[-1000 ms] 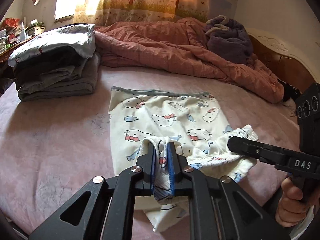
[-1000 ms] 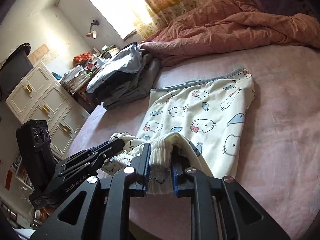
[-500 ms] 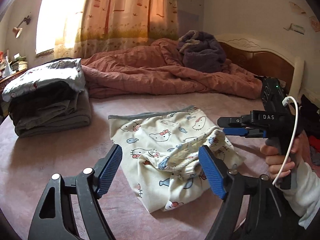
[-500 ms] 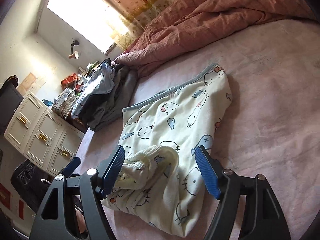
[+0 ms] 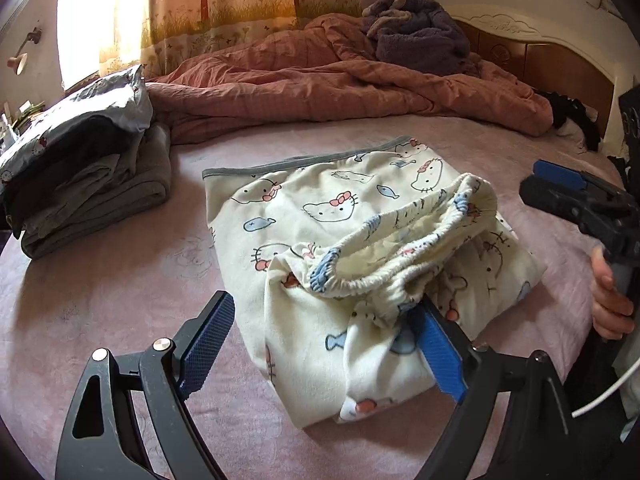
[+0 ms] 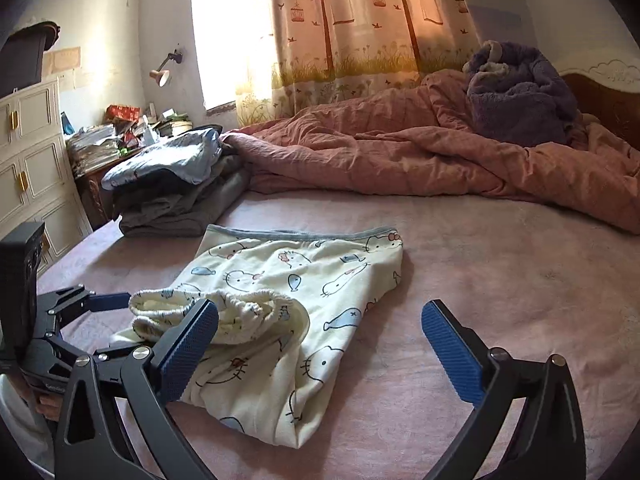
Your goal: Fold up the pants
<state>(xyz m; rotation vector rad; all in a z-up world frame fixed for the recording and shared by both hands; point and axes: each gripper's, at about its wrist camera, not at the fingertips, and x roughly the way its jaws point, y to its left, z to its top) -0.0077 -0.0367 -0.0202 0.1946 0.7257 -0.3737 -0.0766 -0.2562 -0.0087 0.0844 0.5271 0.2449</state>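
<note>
Pants (image 5: 320, 240): lay folded on the pink bed (image 5: 120, 280), cuffs bunched on top, waistband toward the quilt (image 5: 340, 84) | Your left tongs (image 5: 328, 348): jaws had just been opening, spread wide around the near fold, gripping nothing | Your right tongs (image 6: 320, 348): just opened fully, empty, left pad over the cuffs | Clothes stack (image 6: 176, 192): beside the pants.

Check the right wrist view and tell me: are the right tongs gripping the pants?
No: the right tongs stand wide open, pressing nothing, with the pants lying loose on the bed.
</note>
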